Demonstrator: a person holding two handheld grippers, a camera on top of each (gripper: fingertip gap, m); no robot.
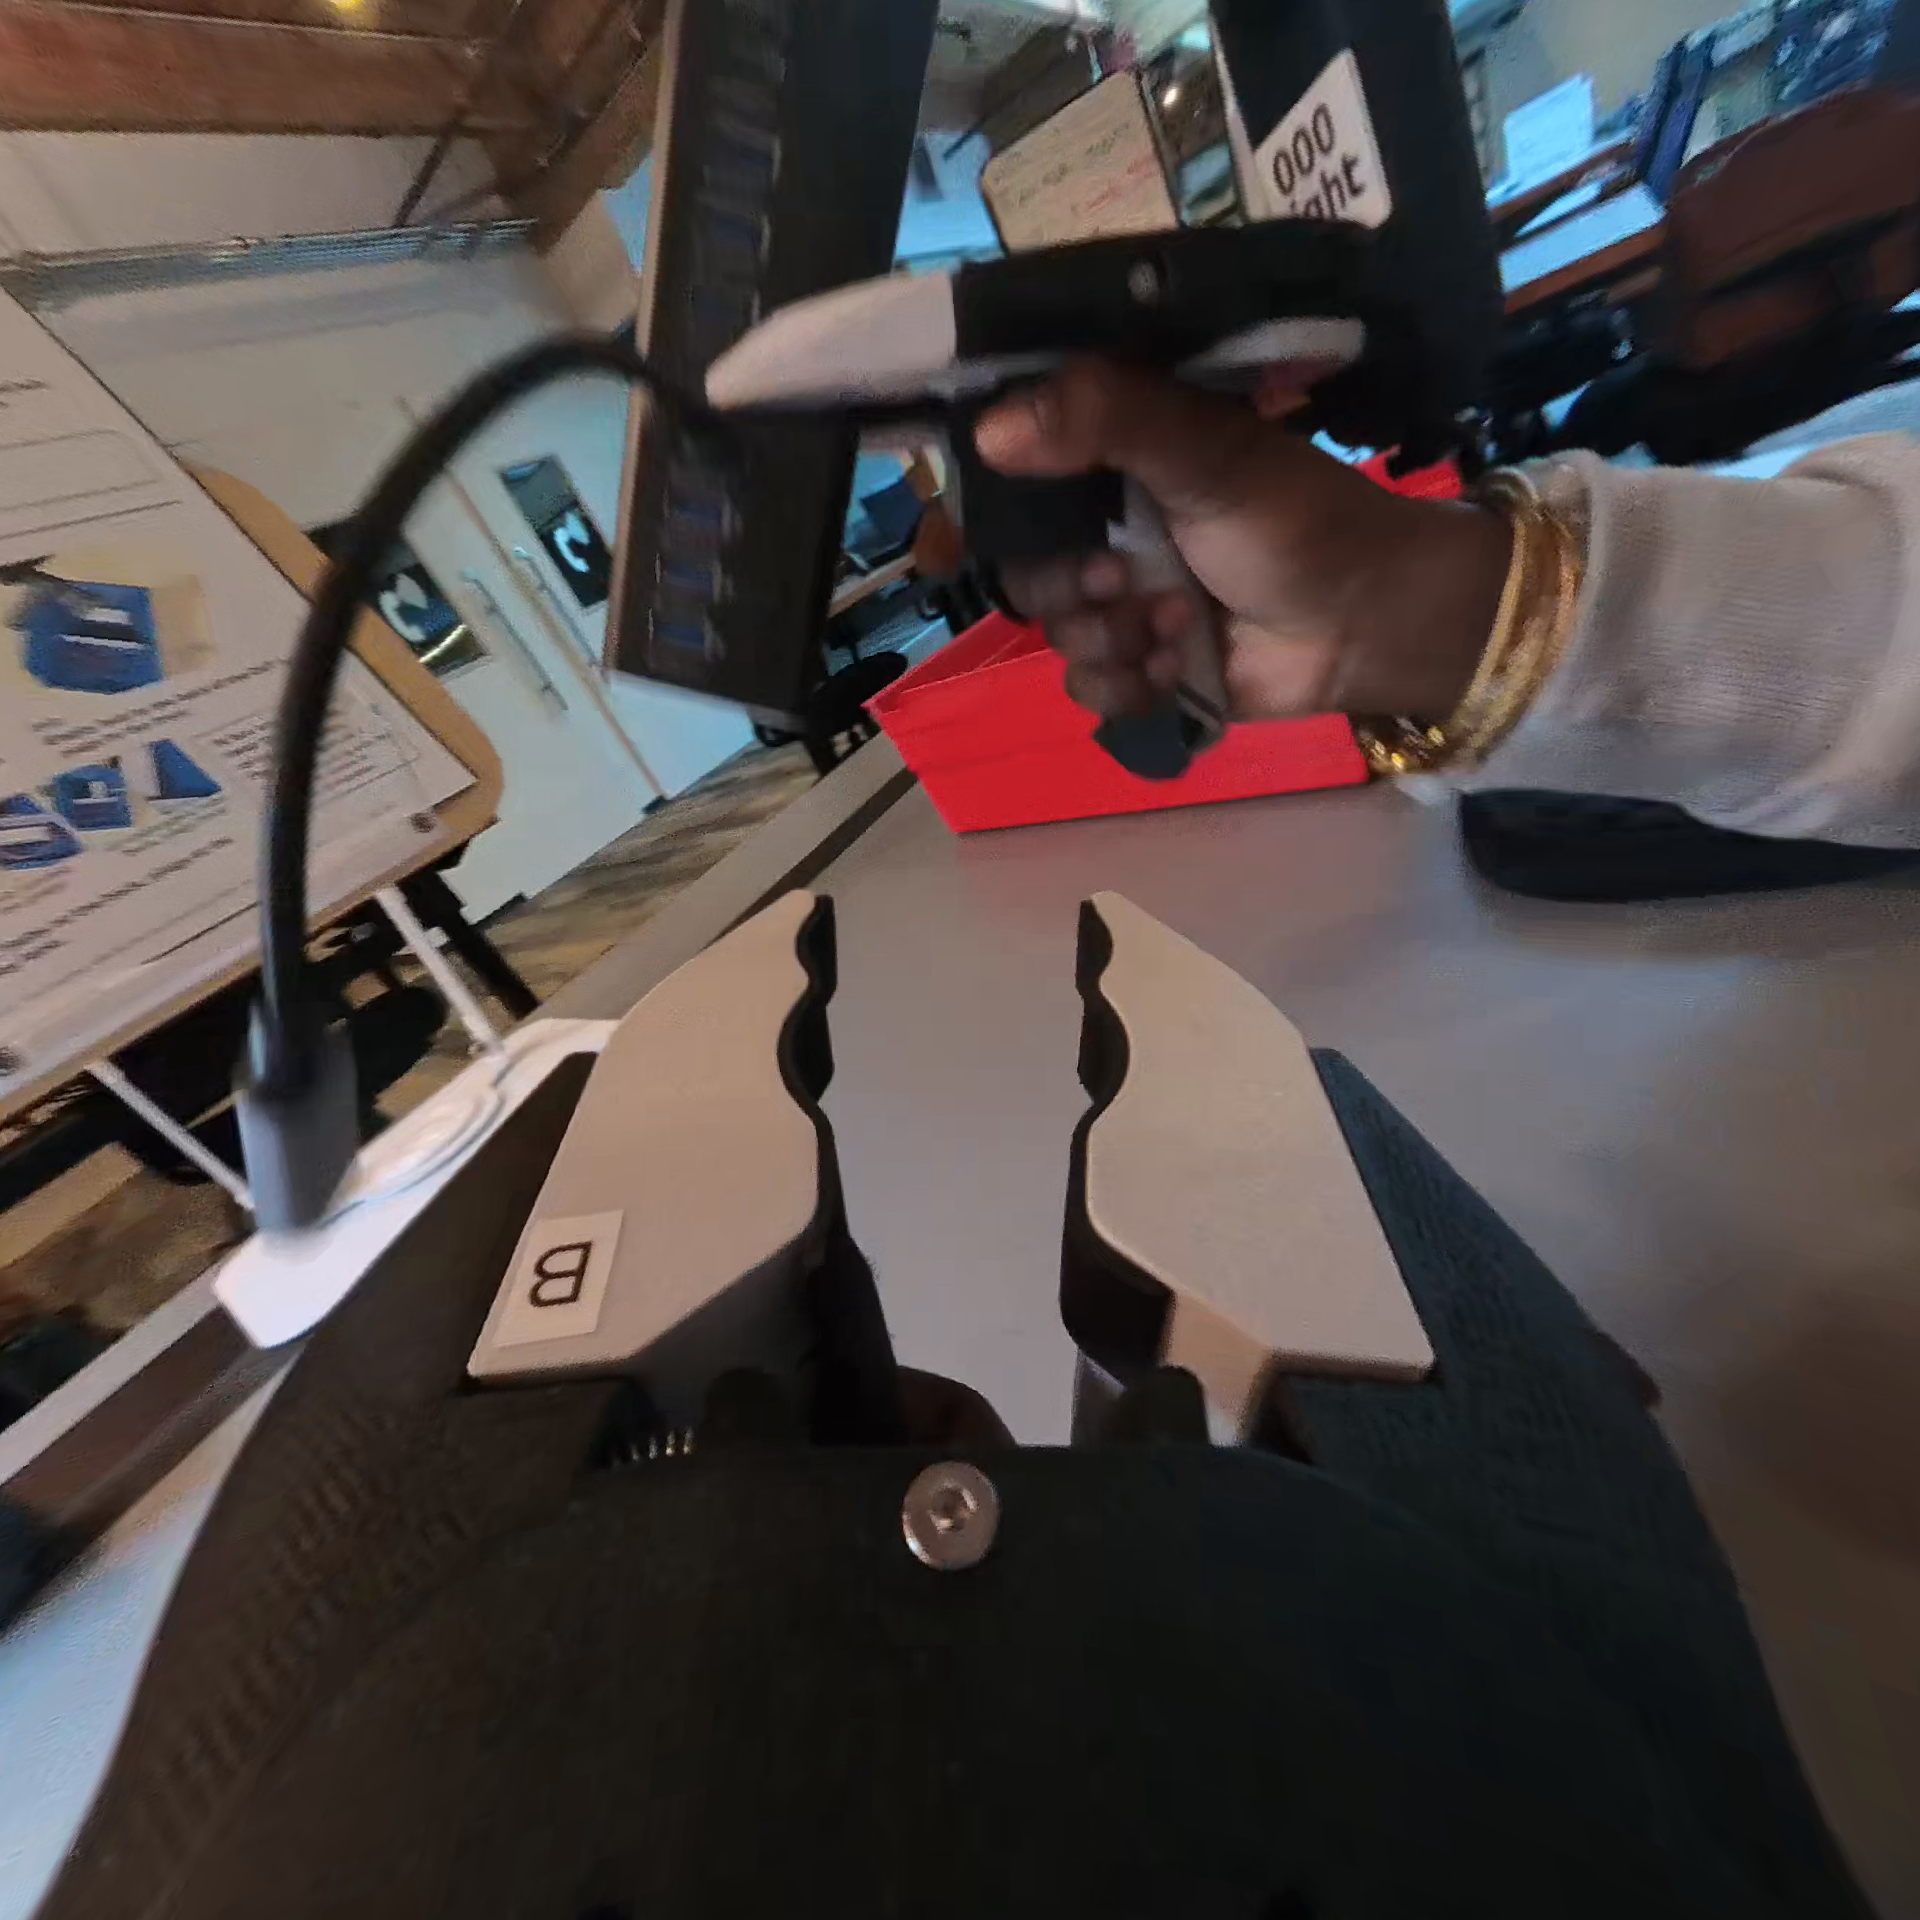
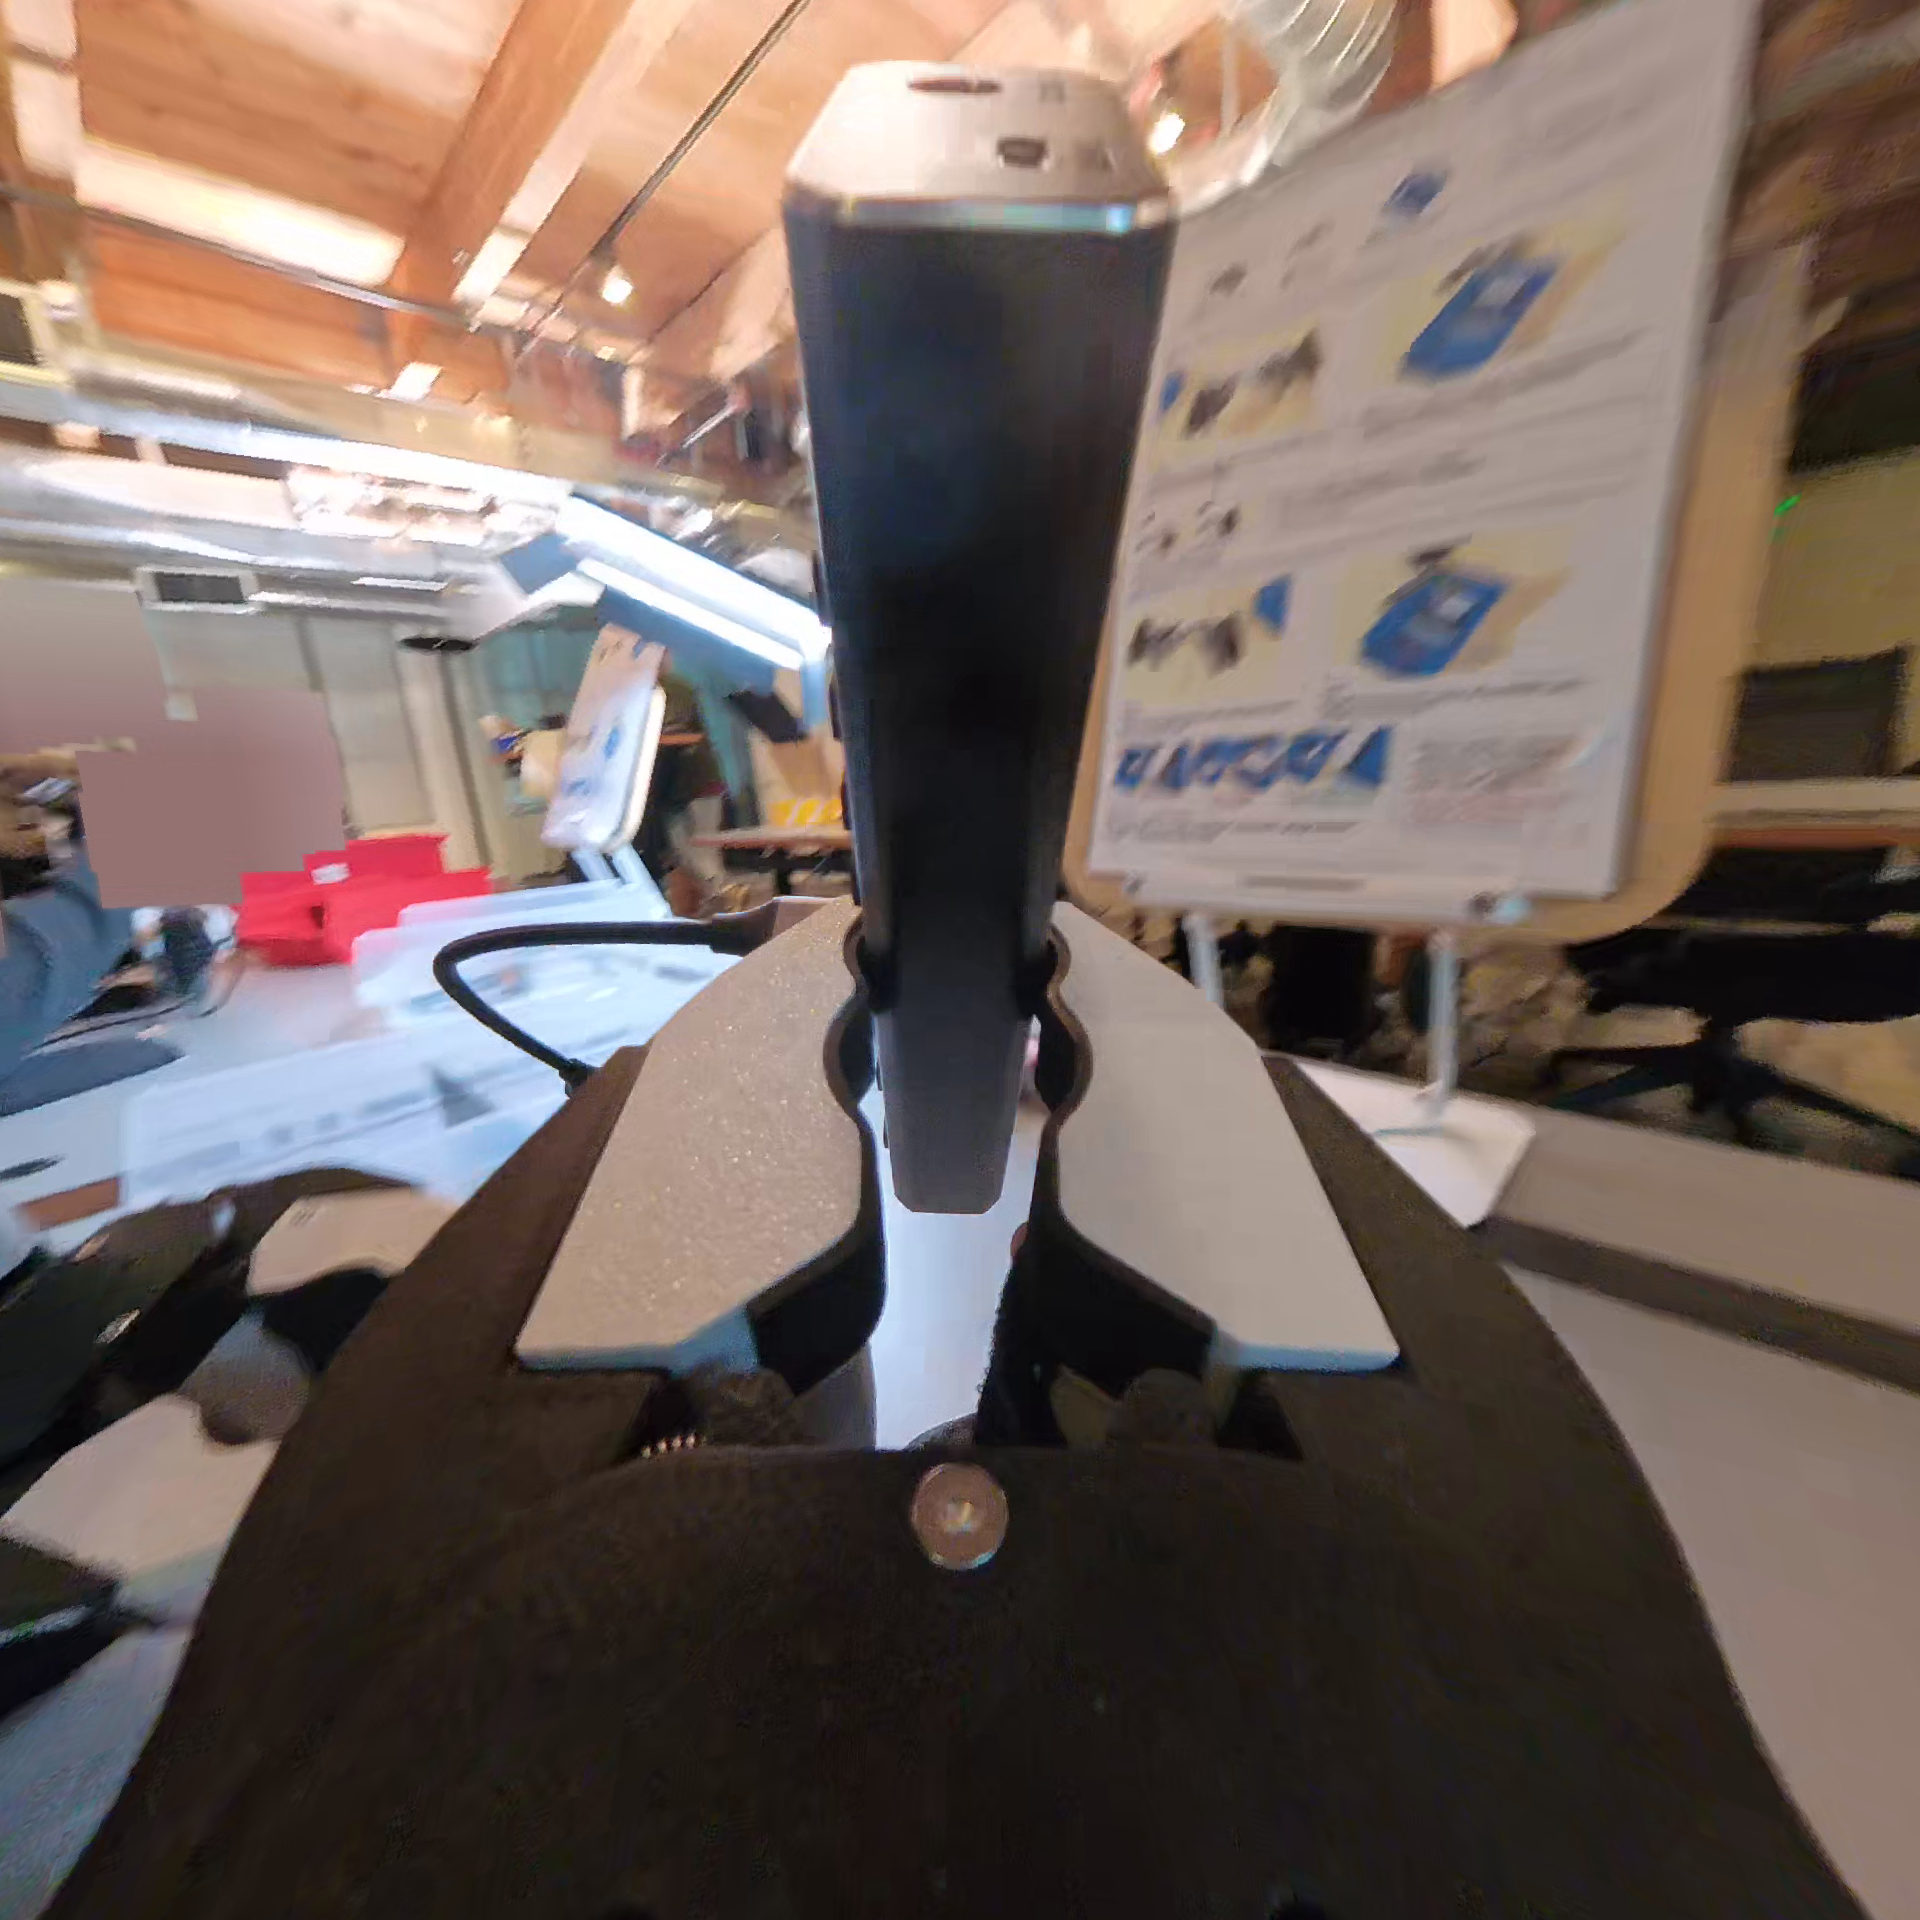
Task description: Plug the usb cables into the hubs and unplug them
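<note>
The right hand-held gripper (image 2: pixel 956 997) squeezed the hub (image 2: pixel 966 582) (lifted off the desk (image 1: pixel 1455 1143)). The left hand-held gripper (image 1: pixel 956 935) was open and empty. Next, it probably needed to grab the cable (image 1: pixel 312 665).

Each gripper has a wide black textured body with a silver hex-socket screw at the middle of its near edge. The left gripper (image 1: pixel 956 914) carries two pale grey flat fingers (image 1: pixel 696 1132) with wavy black inner pads; a white sticker with a black letter sits on the left finger. The right gripper (image 2: pixel 956 966) has the same grey fingers (image 2: pixel 727 1132), faintly speckled. The person's right hand (image 1: pixel 1247 582) wears gold bangles at the wrist, and the sleeve (image 1: pixel 1704 644) is white ribbed knit.
</note>
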